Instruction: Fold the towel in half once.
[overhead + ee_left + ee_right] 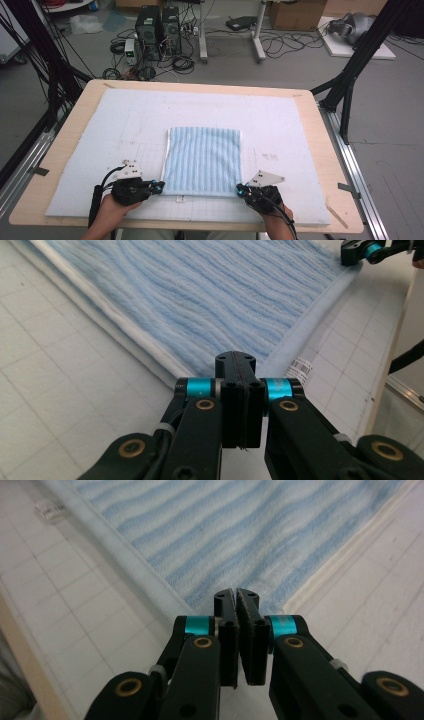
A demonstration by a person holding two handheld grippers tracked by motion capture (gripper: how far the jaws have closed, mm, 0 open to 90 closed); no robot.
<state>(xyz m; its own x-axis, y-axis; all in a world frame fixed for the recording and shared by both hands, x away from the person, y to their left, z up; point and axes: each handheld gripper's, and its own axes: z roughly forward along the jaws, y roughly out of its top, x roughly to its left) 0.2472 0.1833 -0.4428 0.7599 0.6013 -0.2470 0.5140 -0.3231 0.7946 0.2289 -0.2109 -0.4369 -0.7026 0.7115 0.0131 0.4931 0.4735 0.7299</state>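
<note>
A folded towel (202,160) with light blue and white stripes lies flat on the white gridded mat (125,125). At its near left corner my left gripper (161,186) lies low on the mat. In the left gripper view the towel (200,290) ends at the tips of the left gripper (235,360), whose jaws are shut on that corner. My right gripper (240,189) is at the near right corner. Seen from it, the towel (240,525) runs into the right gripper (236,594), also shut on its corner. The right gripper (360,250) appears far off at the top of the left gripper view.
A small white label (180,199) sticks out from the towel's near edge. The mat covers most of a wooden table (75,125). Black frame posts stand at both sides, and computers and cables sit on the floor beyond the far edge.
</note>
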